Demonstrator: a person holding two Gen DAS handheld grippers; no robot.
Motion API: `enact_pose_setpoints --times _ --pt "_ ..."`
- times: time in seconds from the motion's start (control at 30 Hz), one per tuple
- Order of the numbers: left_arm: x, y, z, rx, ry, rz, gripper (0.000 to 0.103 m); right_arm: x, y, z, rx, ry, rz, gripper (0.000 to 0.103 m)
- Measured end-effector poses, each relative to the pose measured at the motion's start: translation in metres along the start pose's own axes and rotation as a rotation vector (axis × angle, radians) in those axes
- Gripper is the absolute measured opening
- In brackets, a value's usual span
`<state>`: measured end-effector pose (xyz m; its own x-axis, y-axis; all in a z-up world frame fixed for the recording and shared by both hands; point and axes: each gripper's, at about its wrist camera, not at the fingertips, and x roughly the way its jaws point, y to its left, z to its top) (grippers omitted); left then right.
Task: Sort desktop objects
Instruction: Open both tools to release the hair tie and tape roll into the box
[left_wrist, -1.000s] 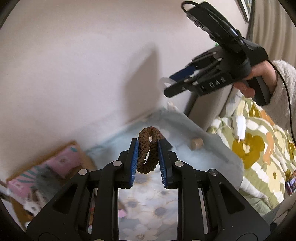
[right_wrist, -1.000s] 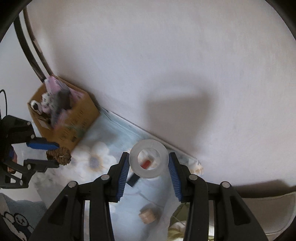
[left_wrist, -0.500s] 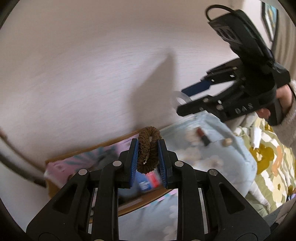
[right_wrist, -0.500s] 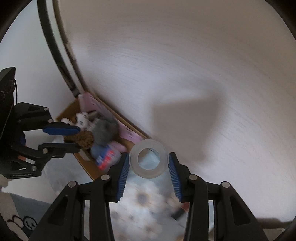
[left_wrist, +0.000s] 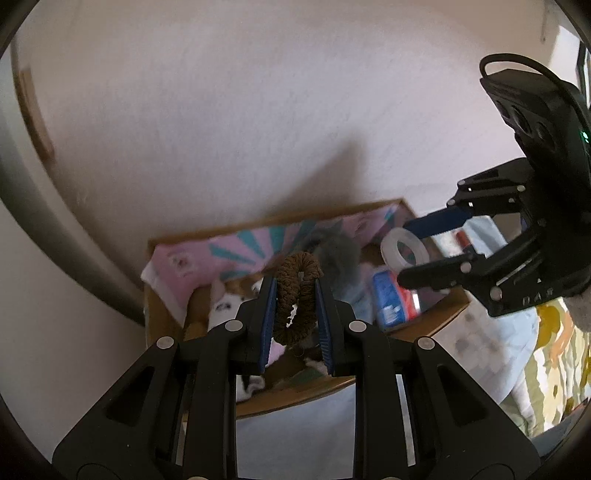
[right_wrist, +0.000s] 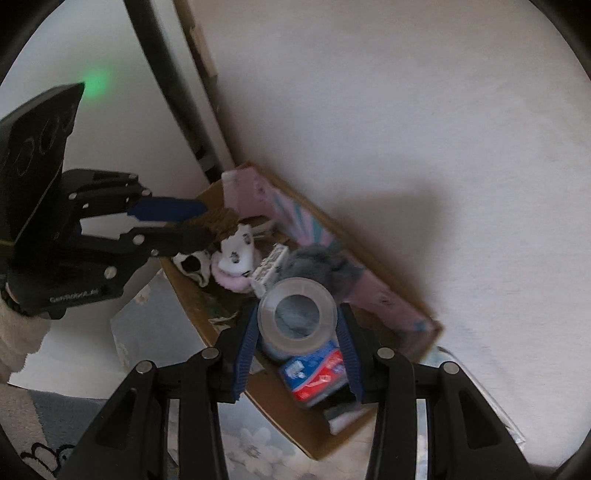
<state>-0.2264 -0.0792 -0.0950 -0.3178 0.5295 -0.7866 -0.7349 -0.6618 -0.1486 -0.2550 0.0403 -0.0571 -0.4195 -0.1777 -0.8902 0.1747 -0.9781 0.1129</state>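
Note:
My left gripper (left_wrist: 294, 291) is shut on a brown hair scrunchie (left_wrist: 295, 295), which stands pinched between the blue pads above the left part of a cardboard box (left_wrist: 314, 391). My right gripper (right_wrist: 297, 314) is shut on a clear roll of tape (right_wrist: 297, 315), held flat-on over the same box (right_wrist: 280, 410). From the left wrist view the right gripper (left_wrist: 410, 254) and its tape roll (left_wrist: 402, 248) hang over the box's right end. From the right wrist view the left gripper (right_wrist: 207, 221) with the scrunchie (right_wrist: 219, 219) is over the box's far left corner.
The box stands against a pale wall and holds a pink patterned pouch (left_wrist: 207, 262), a grey fluffy thing (right_wrist: 317, 266), small plush toys (right_wrist: 236, 254) and a blue and red pack (right_wrist: 314, 376). A floral cloth (left_wrist: 491, 332) lies to the right, a dark curved bar (right_wrist: 162, 66) to the left.
Both grippers have swept sideways from above the floral cloth to above the cardboard box, each keeping its hold. The box has come from the edge of view to the middle.

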Motion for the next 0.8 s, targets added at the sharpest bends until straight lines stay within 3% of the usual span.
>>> enact_pose_setpoints --times 0.17,0.4,0.43,0.5,0.53,0.57,0.63,0.8 --pt "0.018 0.004 -0.011 0.005 0.032 -0.003 0.019 0.027 0.010 -0.004 0.014 0.041 0.018 0.039" --pt "0.025 0.014 -0.010 -0.007 0.057 -0.017 0.022 0.034 0.007 -0.003 0.044 0.042 0.033 0.039" --pt "0.027 0.014 -0.009 -0.015 0.076 -0.018 0.029 0.034 0.007 -0.002 0.044 0.041 0.031 0.039" --pt "0.029 0.016 -0.008 -0.027 0.099 0.014 0.070 0.042 0.007 -0.003 0.056 0.060 0.045 0.049" --pt "0.028 0.017 -0.009 -0.026 0.091 0.028 0.101 0.043 0.007 -0.004 0.063 0.065 0.051 0.071" --pt "0.025 0.017 -0.010 -0.021 0.058 0.037 0.103 0.044 0.006 -0.007 0.071 0.061 0.051 0.092" --pt "0.023 0.017 -0.012 -0.013 0.049 0.038 0.103 0.042 0.005 -0.014 0.086 0.031 0.059 0.102" --pt "0.014 0.014 -0.010 -0.015 0.033 0.034 0.103 0.031 0.006 -0.026 0.110 -0.018 0.045 0.102"
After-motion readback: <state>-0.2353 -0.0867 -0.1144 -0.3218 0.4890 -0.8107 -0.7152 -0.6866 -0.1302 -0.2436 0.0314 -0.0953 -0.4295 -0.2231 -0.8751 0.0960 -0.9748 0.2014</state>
